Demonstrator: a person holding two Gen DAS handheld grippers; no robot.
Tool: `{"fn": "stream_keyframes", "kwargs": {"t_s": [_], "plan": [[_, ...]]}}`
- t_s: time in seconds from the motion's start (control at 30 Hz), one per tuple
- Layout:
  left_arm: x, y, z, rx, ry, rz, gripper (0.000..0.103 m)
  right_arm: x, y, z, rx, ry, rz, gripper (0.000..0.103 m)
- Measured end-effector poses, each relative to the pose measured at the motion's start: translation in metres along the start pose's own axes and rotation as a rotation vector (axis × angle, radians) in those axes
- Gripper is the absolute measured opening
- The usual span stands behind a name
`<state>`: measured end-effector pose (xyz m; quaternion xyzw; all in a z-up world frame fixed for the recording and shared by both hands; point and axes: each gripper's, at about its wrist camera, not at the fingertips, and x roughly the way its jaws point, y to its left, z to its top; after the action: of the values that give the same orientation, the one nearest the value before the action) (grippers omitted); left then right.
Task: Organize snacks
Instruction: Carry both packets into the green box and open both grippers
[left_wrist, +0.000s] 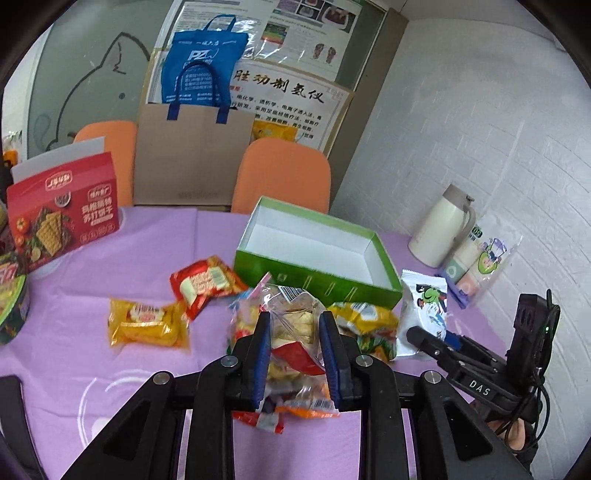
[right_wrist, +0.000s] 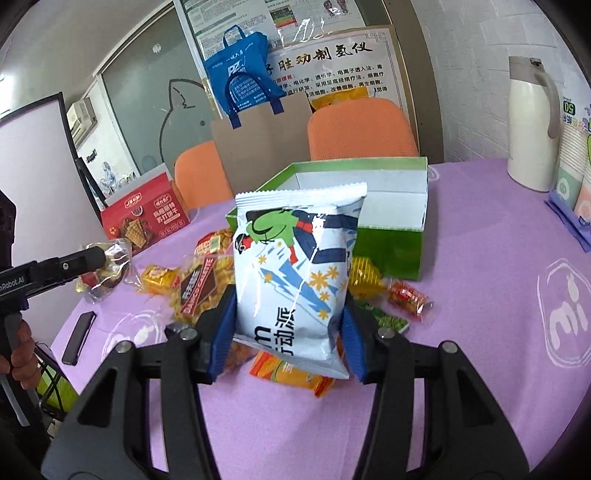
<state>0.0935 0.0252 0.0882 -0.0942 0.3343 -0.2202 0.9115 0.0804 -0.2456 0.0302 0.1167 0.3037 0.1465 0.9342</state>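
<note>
Snacks lie loose beside the green box (left_wrist: 317, 284), which holds nothing. Left gripper (left_wrist: 295, 354) pinches a clear snack bag (left_wrist: 291, 325); right gripper (right_wrist: 288, 332) pinches a white packet (right_wrist: 295, 266).

Evenly lit, bright, diffuse indoor light in both views; no hard shadows, only faint soft ones under the packets on the purple tablecloth (left_wrist: 147, 236). Specular glare on the plastic-covered posters (left_wrist: 273, 48) above the tablecloth and on the glossy white snack bag (right_wrist: 295, 273). Strong fisheye bending toward the edges, with black vignetted corners. Slight motion blur on the yellow packet (left_wrist: 147, 325) in the left wrist view. Mild softness in the distant background.
</note>
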Motion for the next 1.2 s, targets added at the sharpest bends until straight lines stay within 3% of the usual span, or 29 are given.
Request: {"fn": "stream_keyframes", "kwargs": {"t_s": [0.17,0.33,0.6,0.67,0.7,0.73,0.77,0.83,0.93,1.2], "plan": [[0.04,-0.012,0.043,-0.013,0.002,-0.039,0.025,0.026,-0.029,0.04,0.009,0.007,-0.047,0.053],[0.095,-0.011,0.081,-0.031,0.013,-0.021,0.025,0.056,-0.061,0.071,0.058,0.019,-0.094,0.053],[0.181,0.003,0.099,-0.059,0.085,0.02,0.026,0.108,-0.091,0.083,0.067,0.101,-0.144,0.053],[0.194,0.005,0.096,-0.051,0.102,0.018,0.032,0.118,-0.092,0.078,0.046,0.139,-0.145,0.055],[0.199,0.005,0.094,-0.046,0.116,0.023,0.06,0.122,-0.092,0.077,0.031,0.151,-0.146,0.066],[0.205,0.005,0.091,-0.04,0.142,0.043,0.097,0.124,-0.091,0.076,0.015,0.159,-0.157,0.083],[0.205,0.004,0.088,-0.032,0.145,0.072,0.102,0.121,-0.088,0.074,-0.008,0.141,-0.154,0.088],[0.204,0.004,0.082,-0.007,0.115,0.133,0.103,0.115,-0.082,0.073,-0.043,0.113,-0.16,0.098],[0.202,0.004,0.077,-0.004,0.137,0.166,0.103,0.106,-0.073,0.073,-0.082,0.096,-0.17,0.099],[0.151,-0.006,0.081,-0.013,0.047,0.151,0.103,0.064,-0.048,0.074,-0.135,0.036,-0.214,0.101]]}}
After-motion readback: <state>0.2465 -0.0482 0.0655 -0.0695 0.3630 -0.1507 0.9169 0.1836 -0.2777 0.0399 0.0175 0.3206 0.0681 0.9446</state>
